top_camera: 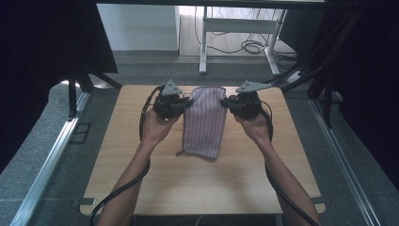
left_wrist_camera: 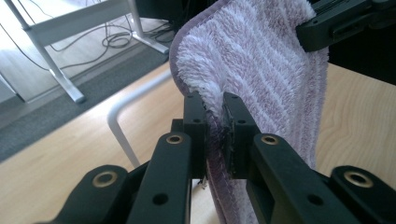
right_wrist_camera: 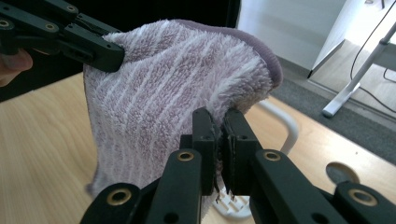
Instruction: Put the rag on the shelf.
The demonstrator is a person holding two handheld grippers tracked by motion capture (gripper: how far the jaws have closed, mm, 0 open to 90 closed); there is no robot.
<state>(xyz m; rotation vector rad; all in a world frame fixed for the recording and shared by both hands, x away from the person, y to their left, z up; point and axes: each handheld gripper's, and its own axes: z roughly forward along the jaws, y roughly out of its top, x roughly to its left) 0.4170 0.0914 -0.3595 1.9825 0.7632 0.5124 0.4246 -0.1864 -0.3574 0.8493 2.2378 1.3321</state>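
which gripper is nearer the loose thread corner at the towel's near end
Left. The left gripper clamps the towel edge on the thread's side; the right gripper clamps the opposite edge.

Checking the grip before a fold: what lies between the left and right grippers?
The striped purple towel spans the gap, pinched at one edge by the left gripper and at the other by the right gripper; the high view shows this.

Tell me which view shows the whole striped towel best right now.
The high view: the striped towel shows whole there, its far end pinched between the left hand-held gripper and the right hand-held gripper, its near end on the table. Each gripper view gives a close-up of its own pinched edge.
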